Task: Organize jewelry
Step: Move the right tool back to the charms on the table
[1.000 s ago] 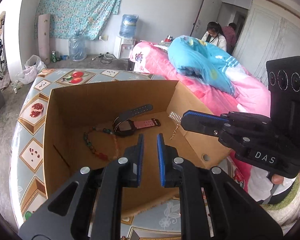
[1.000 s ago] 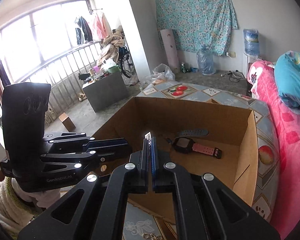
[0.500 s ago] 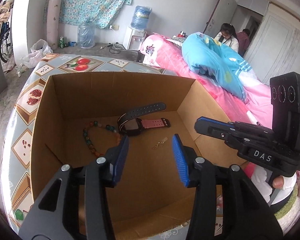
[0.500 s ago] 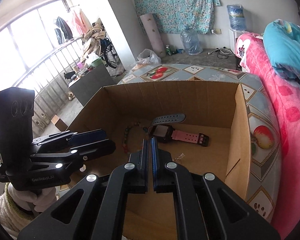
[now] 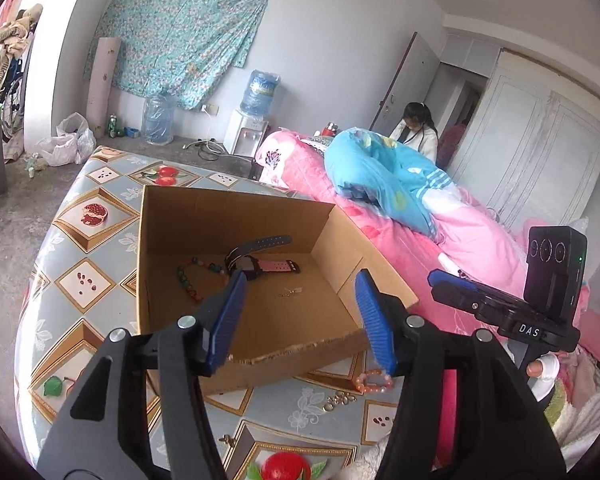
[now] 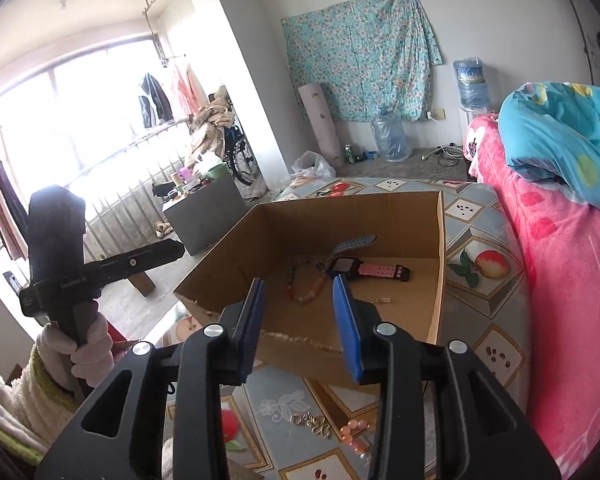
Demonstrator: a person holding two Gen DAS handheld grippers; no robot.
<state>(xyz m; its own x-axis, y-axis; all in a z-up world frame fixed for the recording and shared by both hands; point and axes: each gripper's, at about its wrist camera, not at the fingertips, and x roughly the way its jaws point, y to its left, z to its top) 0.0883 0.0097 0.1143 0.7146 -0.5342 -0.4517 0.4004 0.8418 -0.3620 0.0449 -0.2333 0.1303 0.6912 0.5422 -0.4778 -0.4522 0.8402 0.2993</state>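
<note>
Opening, both grippers' empty jaws face the cardboard box (image 5: 220,216), its torn near wall fronting watch (image 5: 260,266) and beads (image 5: 186,280).

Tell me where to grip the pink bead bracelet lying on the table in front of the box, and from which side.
Take the pink bead bracelet from above, pinching across one side of its loop. It lies flat on the table, so only the top is free. Go for the side away from the gold chain just beside it.
</note>
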